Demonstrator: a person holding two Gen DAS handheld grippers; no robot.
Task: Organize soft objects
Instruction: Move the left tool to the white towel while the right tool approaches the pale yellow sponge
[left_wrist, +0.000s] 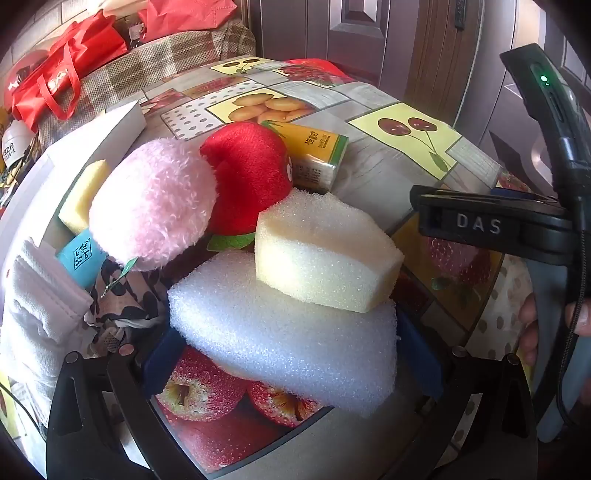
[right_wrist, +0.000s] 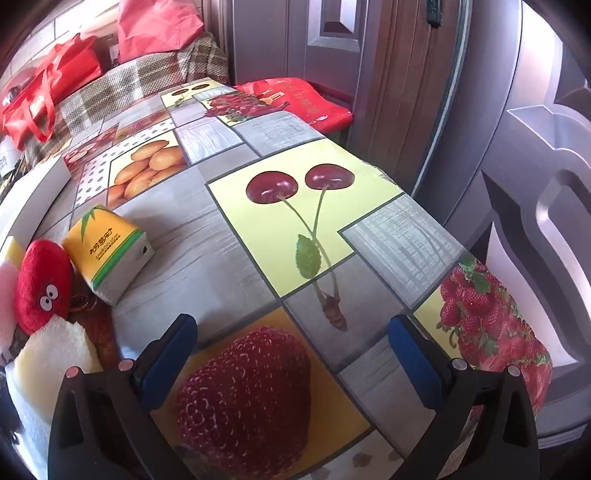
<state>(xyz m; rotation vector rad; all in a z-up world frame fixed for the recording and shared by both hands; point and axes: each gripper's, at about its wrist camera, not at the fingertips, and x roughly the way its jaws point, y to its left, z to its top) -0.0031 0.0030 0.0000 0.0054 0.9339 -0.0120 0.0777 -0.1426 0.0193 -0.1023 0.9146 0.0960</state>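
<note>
White foam block (left_wrist: 284, 325) sits between spread left fingers (left_wrist: 162, 358); right fingers (right_wrist: 170, 354) spread, empty.

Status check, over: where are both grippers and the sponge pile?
Left gripper open, straddling white foam sponge. Yellow sponge stacked on it. Right gripper open, empty, over bare tablecloth. Pink plush, red plush crowd behind.

Worktop (right_wrist: 229, 236) cover: grey panels with fruit prints (cherries, strawberries, apples); pink plush (left_wrist: 153, 203), red plush (left_wrist: 251, 173), white foam (left_wrist: 280, 332), pale-yellow sponge (left_wrist: 325, 258)
</note>
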